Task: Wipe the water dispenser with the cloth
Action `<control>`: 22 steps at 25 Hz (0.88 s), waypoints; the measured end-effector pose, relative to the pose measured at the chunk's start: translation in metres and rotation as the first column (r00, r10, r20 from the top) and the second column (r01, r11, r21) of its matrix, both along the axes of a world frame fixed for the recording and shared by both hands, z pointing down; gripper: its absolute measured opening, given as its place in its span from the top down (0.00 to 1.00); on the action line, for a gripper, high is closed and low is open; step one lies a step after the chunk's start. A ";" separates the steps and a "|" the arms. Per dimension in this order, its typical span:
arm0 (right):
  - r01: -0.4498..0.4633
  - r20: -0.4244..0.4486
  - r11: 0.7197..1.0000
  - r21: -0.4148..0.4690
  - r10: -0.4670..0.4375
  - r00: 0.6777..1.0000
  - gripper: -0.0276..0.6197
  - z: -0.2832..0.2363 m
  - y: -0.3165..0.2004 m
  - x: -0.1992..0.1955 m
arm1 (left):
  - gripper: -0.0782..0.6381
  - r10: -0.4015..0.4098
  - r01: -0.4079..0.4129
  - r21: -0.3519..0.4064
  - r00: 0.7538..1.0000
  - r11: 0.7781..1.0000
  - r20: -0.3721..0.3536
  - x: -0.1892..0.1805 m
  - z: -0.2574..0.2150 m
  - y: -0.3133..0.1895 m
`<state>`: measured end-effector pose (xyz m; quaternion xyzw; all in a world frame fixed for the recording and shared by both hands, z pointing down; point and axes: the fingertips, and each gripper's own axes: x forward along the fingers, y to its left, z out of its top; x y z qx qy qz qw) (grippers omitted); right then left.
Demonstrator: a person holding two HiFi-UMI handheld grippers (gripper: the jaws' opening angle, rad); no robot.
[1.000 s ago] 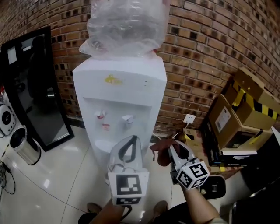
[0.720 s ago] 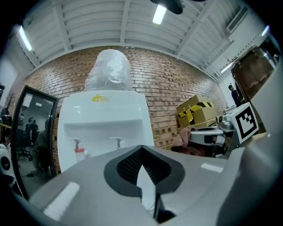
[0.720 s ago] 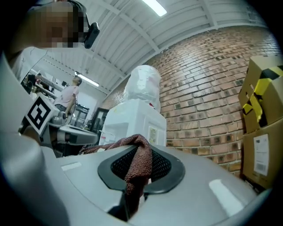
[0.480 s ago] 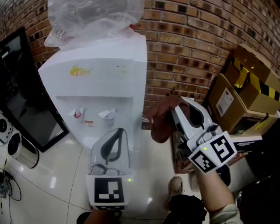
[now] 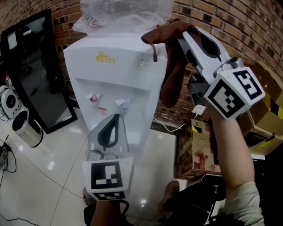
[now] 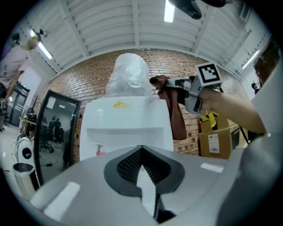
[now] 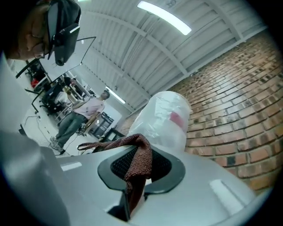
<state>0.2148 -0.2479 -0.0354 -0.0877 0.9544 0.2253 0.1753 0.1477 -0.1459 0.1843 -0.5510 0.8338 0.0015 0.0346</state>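
Raised, right claw [image 5: 179, 34] grips cloth [image 5: 170, 84] by bagged bottle [image 5: 124, 13] atop dispenser [image 5: 115, 70]; left claw [image 5: 116, 118] closed.

Right tongs [image 5: 180, 37] high, clamping cloth [image 5: 170, 84] — left tongs [image 5: 116, 117] low, closed.

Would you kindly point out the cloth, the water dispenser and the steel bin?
cloth [image 5: 170, 84]: head view, hanging fold.
water dispenser [image 5: 119, 66]: head view, white front panel.
steel bin [image 5: 29, 134]: head view, its side.

Illegible yellow logo [image 5: 102, 57] on water dispenser [image 5: 132, 73]
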 end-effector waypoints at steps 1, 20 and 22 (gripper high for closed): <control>0.003 -0.031 1.000 0.002 -0.003 1.000 0.86 0.001 -0.003 -0.009 | 0.89 -0.011 0.011 -0.007 1.000 1.000 0.013 0.003 0.003 0.000; 0.064 -0.039 0.987 -0.149 -0.070 0.997 0.86 0.156 -0.031 0.008 | 0.89 -0.177 0.176 -0.137 0.984 0.975 0.003 0.021 0.092 0.001; 0.052 -0.081 0.981 -0.185 -0.067 0.994 0.86 0.192 -0.032 0.007 | 0.89 -0.180 0.176 -0.118 0.983 0.977 -0.022 0.020 0.094 0.000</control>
